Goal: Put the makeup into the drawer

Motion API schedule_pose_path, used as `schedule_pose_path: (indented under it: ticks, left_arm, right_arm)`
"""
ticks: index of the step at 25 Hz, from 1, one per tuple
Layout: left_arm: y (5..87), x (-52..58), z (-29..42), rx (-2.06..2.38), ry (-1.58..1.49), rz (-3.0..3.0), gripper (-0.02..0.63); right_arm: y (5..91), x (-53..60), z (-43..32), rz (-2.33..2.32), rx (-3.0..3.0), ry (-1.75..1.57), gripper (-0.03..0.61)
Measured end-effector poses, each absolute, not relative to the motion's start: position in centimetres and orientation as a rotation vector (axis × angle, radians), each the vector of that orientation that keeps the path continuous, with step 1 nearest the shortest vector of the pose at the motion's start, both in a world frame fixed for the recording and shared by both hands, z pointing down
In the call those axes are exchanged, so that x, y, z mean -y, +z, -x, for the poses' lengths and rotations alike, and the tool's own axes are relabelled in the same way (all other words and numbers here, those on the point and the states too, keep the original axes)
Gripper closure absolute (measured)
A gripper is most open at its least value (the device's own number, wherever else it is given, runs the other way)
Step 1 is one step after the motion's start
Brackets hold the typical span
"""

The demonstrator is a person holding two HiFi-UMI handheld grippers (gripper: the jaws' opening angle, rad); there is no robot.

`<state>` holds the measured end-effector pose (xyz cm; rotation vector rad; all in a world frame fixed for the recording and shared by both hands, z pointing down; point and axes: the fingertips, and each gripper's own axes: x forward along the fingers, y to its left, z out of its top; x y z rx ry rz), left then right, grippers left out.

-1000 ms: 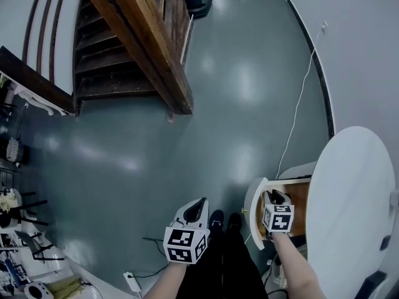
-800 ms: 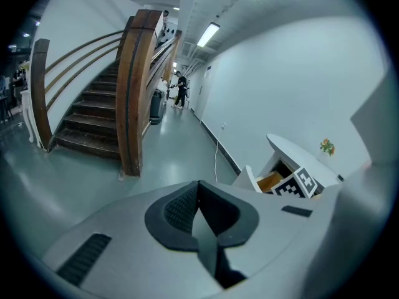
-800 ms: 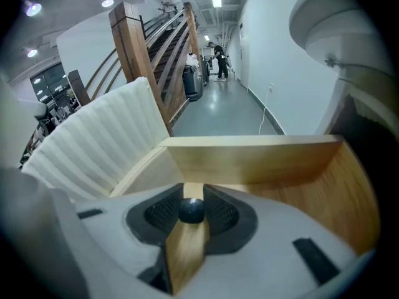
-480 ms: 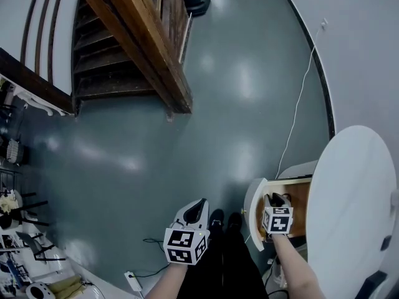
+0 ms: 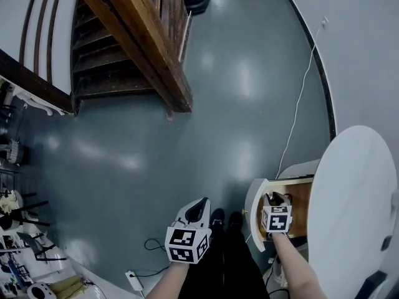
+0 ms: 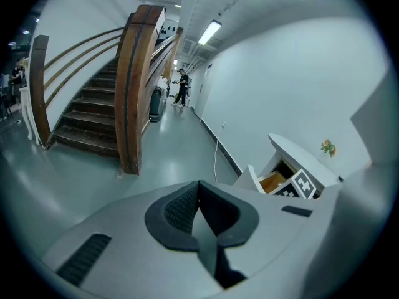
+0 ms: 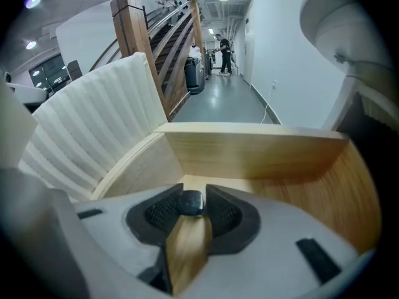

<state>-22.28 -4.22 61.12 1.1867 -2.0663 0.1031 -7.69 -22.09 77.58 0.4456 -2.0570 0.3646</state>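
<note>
The right hand-held gripper (image 5: pixel 277 200) points steeply down into the open drawer (image 7: pixel 249 157), jaws clamped on a small dark makeup piece (image 7: pixel 191 203) near the wooden bottom ahead of its tips, likely for a gentle set-down; the left hand-held gripper (image 6: pixel 198 195), jaws together and empty, hangs off to its side

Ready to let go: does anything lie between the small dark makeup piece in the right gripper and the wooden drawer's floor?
Nothing visible. The right gripper holds the small dark makeup piece inside the open light wooden drawer, above bare wood.
</note>
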Motion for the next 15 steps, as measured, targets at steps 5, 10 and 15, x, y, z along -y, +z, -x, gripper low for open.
schedule_pose_path:
  ticks: [5,10,15]
  left_arm:
    - [61.1,4.2,22.6,2.066,0.105,-1.188,0.611]
    - [61.3,4.4,22.7,2.054,0.109,-1.195,0.611]
    - [61.1,4.8,22.5,2.048,0.109,-1.218,0.611]
  right_arm:
    - [77.4,22.0,7.6,-0.443,2.073,0.376,0.474]
    - [76.9,21.6,7.9,-0.426,2.087,0.383,0.462]
    - [76.5,21.4,7.6,-0.442,2.09,0.377,0.46]
